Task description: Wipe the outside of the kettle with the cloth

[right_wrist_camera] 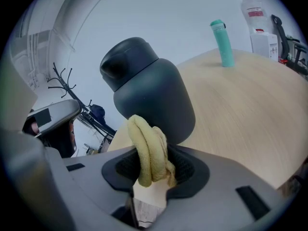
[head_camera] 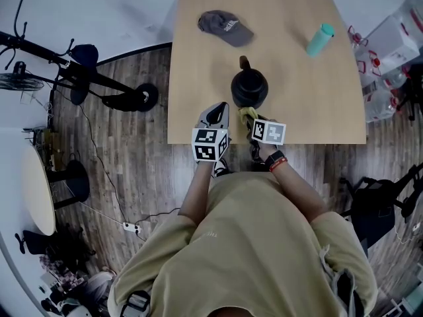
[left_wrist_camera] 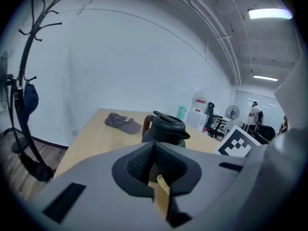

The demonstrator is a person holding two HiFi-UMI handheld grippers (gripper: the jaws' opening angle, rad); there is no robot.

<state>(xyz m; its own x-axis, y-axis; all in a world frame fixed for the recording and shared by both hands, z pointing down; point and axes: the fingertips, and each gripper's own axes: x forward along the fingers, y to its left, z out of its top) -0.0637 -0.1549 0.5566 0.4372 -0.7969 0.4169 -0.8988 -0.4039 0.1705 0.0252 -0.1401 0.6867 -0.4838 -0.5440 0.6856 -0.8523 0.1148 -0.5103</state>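
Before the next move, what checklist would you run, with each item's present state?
1. Cloth clamped in right gripper: ok.
2. Kettle upright on table, lid on: ok.
3. Cloth touching kettle: cannot tell; it is close to the kettle's near side.
4. Left gripper steadying kettle: not ok; jaws together, empty, short of the kettle.
5. Cap and bottle apart from kettle: ok.
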